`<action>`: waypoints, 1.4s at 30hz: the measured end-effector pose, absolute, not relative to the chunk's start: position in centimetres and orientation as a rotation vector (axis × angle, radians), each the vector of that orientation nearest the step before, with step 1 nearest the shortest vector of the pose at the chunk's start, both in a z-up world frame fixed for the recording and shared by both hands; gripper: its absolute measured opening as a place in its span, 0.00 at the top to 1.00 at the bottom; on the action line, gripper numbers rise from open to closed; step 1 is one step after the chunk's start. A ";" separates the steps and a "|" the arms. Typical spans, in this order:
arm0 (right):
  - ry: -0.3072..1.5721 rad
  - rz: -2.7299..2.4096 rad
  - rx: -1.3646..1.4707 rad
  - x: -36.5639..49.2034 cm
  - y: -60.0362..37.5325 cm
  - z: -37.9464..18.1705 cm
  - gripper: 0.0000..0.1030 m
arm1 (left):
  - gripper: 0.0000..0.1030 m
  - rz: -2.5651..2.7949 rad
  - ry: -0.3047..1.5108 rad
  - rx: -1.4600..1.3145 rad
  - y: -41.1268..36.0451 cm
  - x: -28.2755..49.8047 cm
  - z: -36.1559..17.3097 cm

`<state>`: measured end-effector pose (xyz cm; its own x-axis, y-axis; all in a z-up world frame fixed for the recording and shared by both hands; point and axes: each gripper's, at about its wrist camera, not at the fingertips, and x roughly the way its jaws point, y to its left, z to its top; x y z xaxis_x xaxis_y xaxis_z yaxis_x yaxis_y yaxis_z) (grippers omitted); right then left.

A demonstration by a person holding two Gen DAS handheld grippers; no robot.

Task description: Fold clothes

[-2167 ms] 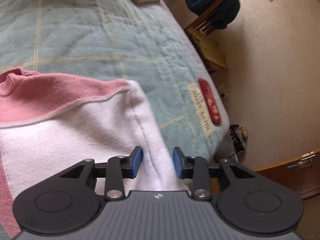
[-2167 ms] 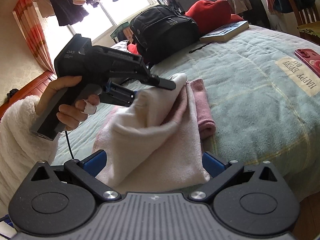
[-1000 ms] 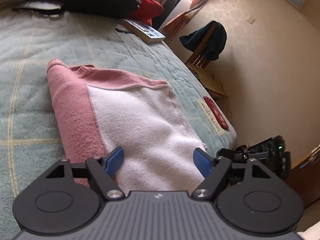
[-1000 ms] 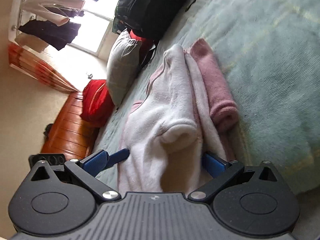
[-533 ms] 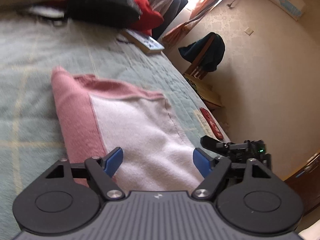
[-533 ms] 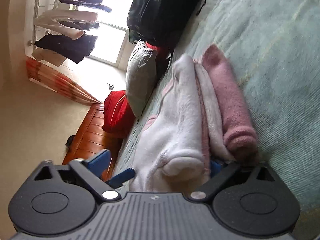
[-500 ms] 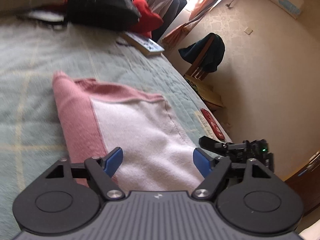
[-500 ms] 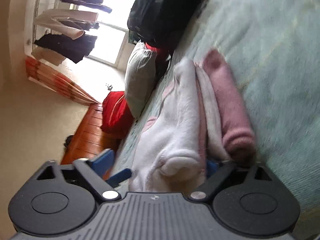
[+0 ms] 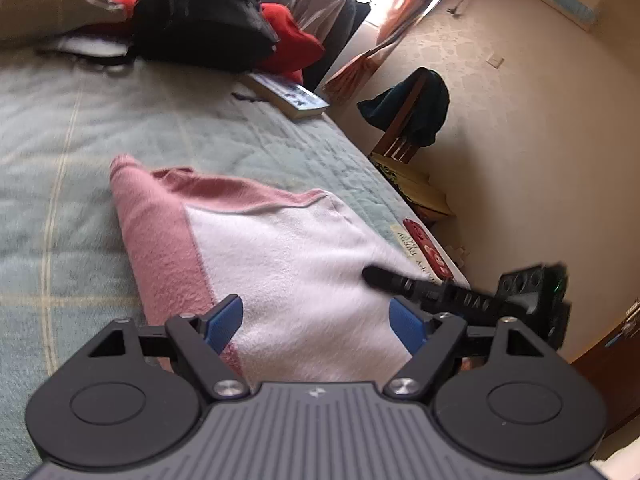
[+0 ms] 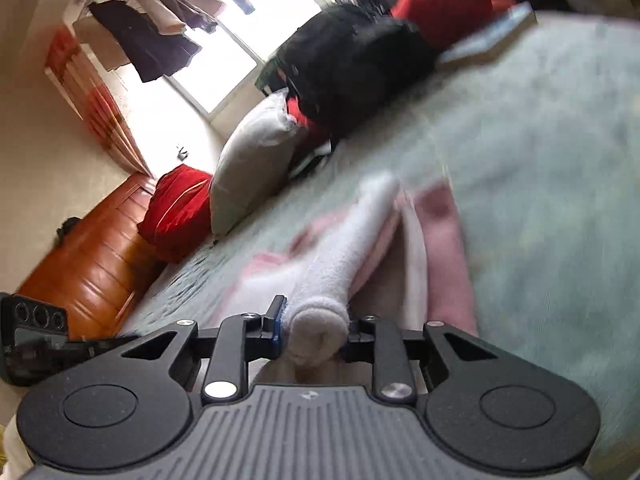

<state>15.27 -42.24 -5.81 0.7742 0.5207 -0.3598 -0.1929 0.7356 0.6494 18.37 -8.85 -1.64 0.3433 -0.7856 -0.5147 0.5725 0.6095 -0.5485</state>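
On the bed (image 9: 60,128), near its right edge, lies the folded pink-and-white garment (image 9: 288,264): soft, light, floppy fleece, best pinched at thick hems. The right gripper (image 10: 314,330) has just closed on 1 rolled white fold; the left gripper (image 9: 316,318) gapes wide, holding nothing.

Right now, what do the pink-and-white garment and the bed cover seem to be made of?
Garment: probably fleece or terry, matte; its nap looks fuzzy and its rolled edge plump. Bed cover: likely quilted woven cloth, matte green; stitched lines pucker it.
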 end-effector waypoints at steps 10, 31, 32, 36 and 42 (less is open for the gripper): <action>0.662 0.333 0.710 15.2 -43.9 -9.5 0.71 | 0.19 -0.880 0.900 -0.240 -10.3 18.7 -3.1; 0.567 0.269 -0.052 9.7 -36.0 -7.7 0.53 | 0.19 -0.822 0.924 -0.124 -13.0 23.4 -4.1; 0.570 0.264 -0.068 9.5 -36.0 -7.5 0.54 | 0.19 -0.813 0.925 -0.102 -13.3 23.3 -3.9; 0.550 0.254 -0.130 9.1 -33.7 -5.8 0.45 | 0.19 -0.766 0.894 -0.029 -13.7 22.1 -2.6; 0.489 0.284 -0.090 10.2 -33.1 -2.6 0.38 | 0.18 -0.703 0.839 -0.081 -9.9 19.6 -0.6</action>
<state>10.19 -33.09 -2.64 0.8443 0.2475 -0.4753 -0.2902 0.9568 -0.0172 19.61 -9.92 -0.56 0.4585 -0.6011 -0.6546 0.5396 0.7735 -0.3324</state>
